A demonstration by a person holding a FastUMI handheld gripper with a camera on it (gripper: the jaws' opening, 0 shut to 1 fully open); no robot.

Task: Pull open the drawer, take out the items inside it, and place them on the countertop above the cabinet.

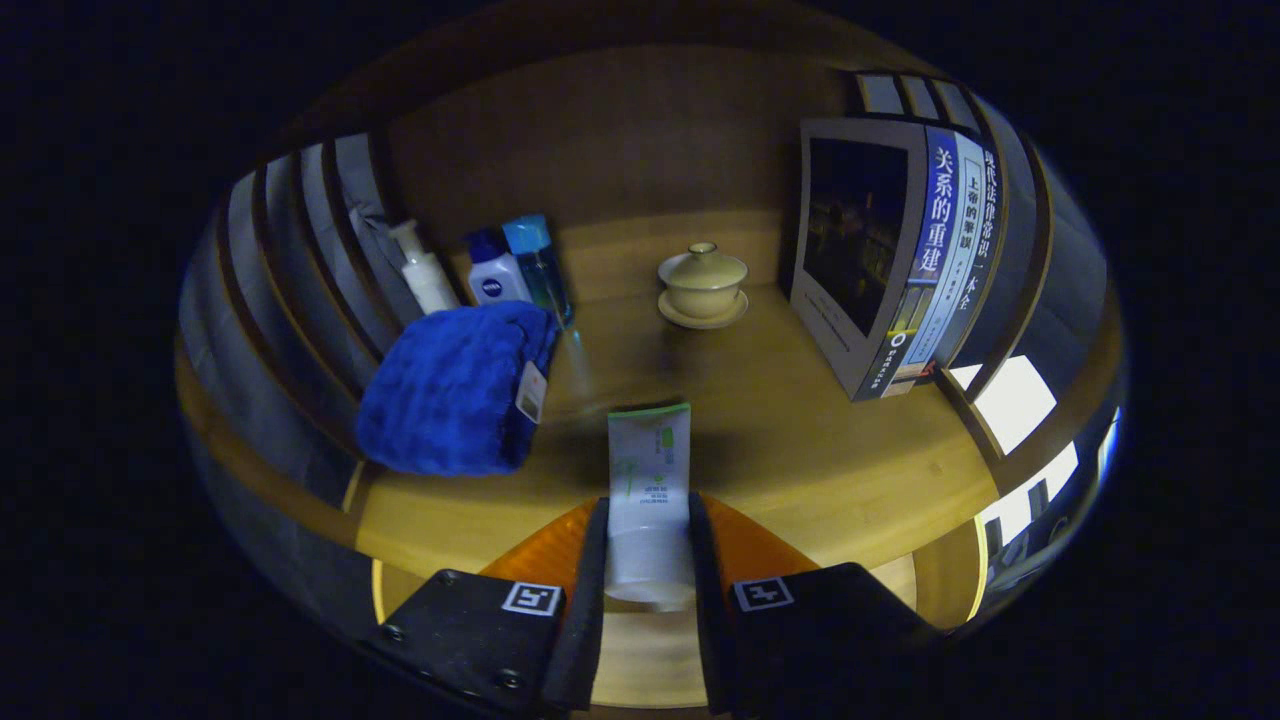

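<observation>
Gripper view: tool [648, 545] clamped on tube [650, 490], held low over surface [800, 440] just ahead of towel [450, 390]; best lowered flat onto bare wood short of cup [702, 283], then released gently; books [890, 260] well right.

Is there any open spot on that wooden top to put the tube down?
The gripper is shut on the tube. Bare countertop lies ahead, between the blue towel, the lidded cup and the books. It is crowded by the towel, where bottles stand close together.
</observation>
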